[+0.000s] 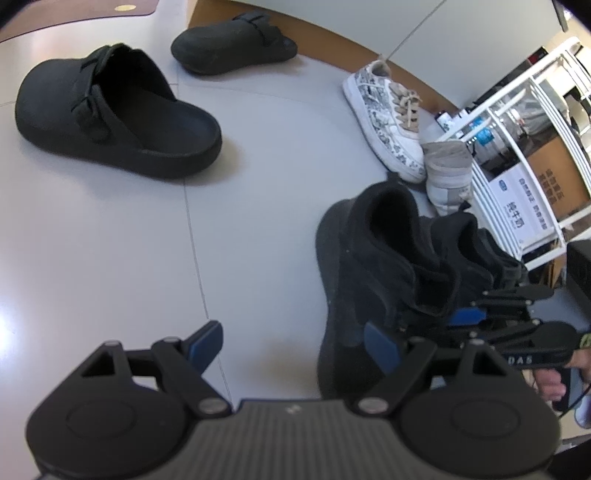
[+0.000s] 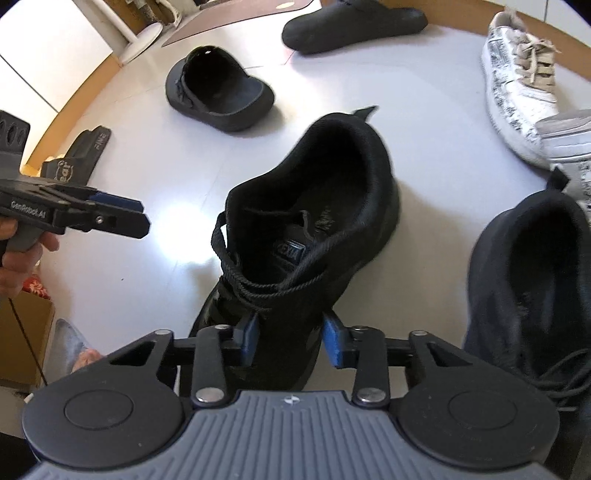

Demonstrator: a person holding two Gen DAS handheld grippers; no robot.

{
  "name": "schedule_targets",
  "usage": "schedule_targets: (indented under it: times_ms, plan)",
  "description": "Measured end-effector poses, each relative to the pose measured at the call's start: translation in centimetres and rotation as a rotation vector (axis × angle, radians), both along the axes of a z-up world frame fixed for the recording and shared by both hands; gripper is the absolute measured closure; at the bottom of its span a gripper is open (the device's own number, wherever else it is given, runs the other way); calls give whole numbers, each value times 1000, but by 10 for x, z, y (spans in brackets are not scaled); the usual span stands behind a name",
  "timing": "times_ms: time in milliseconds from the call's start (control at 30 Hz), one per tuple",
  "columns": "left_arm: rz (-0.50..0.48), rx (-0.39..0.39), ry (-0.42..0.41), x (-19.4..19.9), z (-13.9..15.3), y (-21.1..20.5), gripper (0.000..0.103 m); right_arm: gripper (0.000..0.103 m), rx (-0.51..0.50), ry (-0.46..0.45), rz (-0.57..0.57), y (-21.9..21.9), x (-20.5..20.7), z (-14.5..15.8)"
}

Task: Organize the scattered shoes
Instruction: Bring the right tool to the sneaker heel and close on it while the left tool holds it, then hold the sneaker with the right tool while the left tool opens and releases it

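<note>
Floor scene, pale tiles point(image 2: 147, 155). Shoes lie scattered; sorting is partly done at best.

Right gripper point(image 2: 290, 338): jaws drawn in on the black lace-up sneaker point(image 2: 314, 206), blue pads pressing the upper at either side of the laced throat. No earlier view to compare. The sneaker sits dead centre in the right wrist view, heel toward 12 o'clock and toe under the gripper at 6. Whether its sole is off the floor I cannot tell.

Left gripper point(image 1: 293, 347): jaws spread wide, nothing between them, hanging over bare tile. In the right wrist view it sits at 9 o'clock, well apart from the held shoe.

Its mate, the second black sneaker point(image 2: 532, 273), stands at 4 o'clock, just beside the held one, with the same heel direction. Two black clogs: the near clog point(image 2: 221, 96) at 11 o'clock and the far clog point(image 2: 351, 22) at 12, apart and pointing differently. A white printed sneaker point(image 2: 517, 81) is at 2 o'clock, with a grey-white shoe point(image 2: 565, 136) touching it, toe end hidden. A white rack point(image 1: 524, 155) stands at 3 o'clock in the left wrist view.

Step in hand, as I judge it: gripping the black sneaker to set it against its mate.

Next move calls for a firm hold, since the soft upper may fold or slip. Lift, shift toward 4 o'clock, align heels, set down flat. The free left gripper could go for the near clog.
</note>
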State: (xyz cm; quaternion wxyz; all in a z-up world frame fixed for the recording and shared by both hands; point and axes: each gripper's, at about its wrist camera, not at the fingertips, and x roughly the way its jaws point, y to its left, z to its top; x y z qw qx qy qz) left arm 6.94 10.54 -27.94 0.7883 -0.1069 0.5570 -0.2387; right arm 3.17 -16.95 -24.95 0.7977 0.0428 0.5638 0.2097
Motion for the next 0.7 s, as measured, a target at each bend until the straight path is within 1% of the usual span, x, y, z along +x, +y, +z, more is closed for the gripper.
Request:
schedule_targets:
  times_ms: [200,267,300,333,367,400,467,600,700]
  plan:
    - [1,6,5,-1,-1,1,17,70,-1,-6,1,-5,-3,2]
    - [4,6,5,-1,0,3,17,67,7,7,4,-4,-4,3]
    - [5,7,4,-1,0,3,17,54,14,13,0,-5,-4,4]
    - [7,7,2,0,1,4,17,46,19,14,-2,-4,-5,3]
    - [10,7,1,0,1,5,17,31,23,12,-5,-3,-6,3]
    - [19,5,0,0,2,7,17,21,26,10,-8,-3,-6,3]
    - [25,3,1,0,2,9,17,17,22,5,-26,1,-4,-2]
    - [21,5,4,-2,1,11,17,16,34,23,-40,12,2,-10]
    - [21,8,5,-2,2,12,17,11,22,18,-59,20,5,-12]
